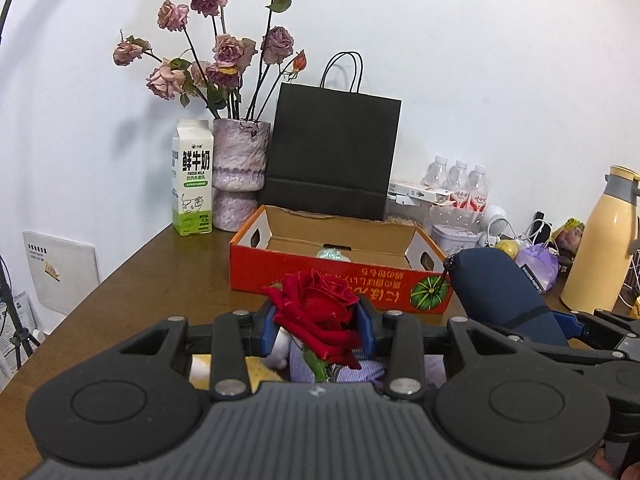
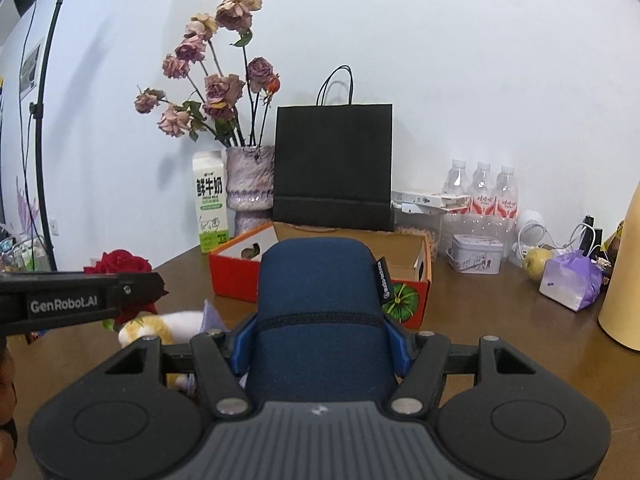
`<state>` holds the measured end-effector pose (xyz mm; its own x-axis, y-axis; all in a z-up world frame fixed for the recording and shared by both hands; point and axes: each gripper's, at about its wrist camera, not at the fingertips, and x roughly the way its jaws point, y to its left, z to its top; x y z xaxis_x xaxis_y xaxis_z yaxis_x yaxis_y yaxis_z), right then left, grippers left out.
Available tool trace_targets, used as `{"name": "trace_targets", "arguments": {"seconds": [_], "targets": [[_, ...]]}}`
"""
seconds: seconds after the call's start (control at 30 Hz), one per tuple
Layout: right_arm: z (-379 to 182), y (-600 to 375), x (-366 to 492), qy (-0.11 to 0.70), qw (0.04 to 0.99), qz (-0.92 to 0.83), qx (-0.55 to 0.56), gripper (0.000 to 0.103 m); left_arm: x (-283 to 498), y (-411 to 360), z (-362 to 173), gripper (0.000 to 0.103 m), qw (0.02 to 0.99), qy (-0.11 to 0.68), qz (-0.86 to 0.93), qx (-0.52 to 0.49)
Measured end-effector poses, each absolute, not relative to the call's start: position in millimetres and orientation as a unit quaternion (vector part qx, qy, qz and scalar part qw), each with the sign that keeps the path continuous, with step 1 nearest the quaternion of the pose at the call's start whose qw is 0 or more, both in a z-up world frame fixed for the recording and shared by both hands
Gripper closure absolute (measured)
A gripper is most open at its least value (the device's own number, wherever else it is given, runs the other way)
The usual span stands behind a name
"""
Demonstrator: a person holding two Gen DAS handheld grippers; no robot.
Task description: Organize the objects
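Two held items are each partly hidden: the red rose's (image 1: 320, 316) stem is covered by the left gripper (image 1: 320, 326), whose blue pads are pressed against the bloom, and the near end of the navy fabric case (image 2: 320, 312) is lost under the right gripper (image 2: 320, 344), clamped on its sides. Both are held above the brown table (image 1: 160, 272), just before the orange cardboard box (image 1: 320, 276), whose contents are hard to make out. The rose is deep red with full petals; the case is rounded, with a side tag.

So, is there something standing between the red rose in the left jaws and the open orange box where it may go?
Nothing visible blocks it. The rose, held in the left gripper, is just in front of the orange box, whose top is open. The blue pouch in the right gripper is off to the side.
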<state>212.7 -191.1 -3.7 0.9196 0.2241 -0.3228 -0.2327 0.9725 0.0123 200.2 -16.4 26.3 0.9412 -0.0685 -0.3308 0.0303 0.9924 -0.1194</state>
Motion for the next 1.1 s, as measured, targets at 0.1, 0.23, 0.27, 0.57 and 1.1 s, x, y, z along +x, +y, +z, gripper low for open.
{"name": "trace_targets", "arguments": {"seconds": [0.1, 0.23, 0.27, 0.57, 1.1], "targets": [[-0.8, -190.0, 223.5, 0.161, 0.98, 0.118, -0.014, 0.041, 210.7, -17.3, 29.4, 0.064, 0.984, 0.167, -0.023, -0.058], [4.0, -188.9, 237.4, 0.156, 0.98, 0.12, -0.012, 0.041, 226.3, -19.5, 35.0, 0.064, 0.985, 0.163, -0.019, -0.058], [4.9, -188.6, 240.2, 0.155, 0.98, 0.12, -0.011, 0.041, 230.6, -20.3, 36.4, 0.064, 0.985, 0.163, -0.018, -0.058], [17.2, -188.5, 275.0, 0.145, 0.982, 0.119, -0.009, 0.041, 266.7, -26.3, 48.6, 0.064, 0.987, 0.154, -0.015, -0.052], [22.8, -182.1, 349.8, 0.138, 0.984, 0.109, -0.004, 0.041, 345.6, -28.6, 51.7, 0.064, 0.984, 0.163, 0.004, -0.077]]}}
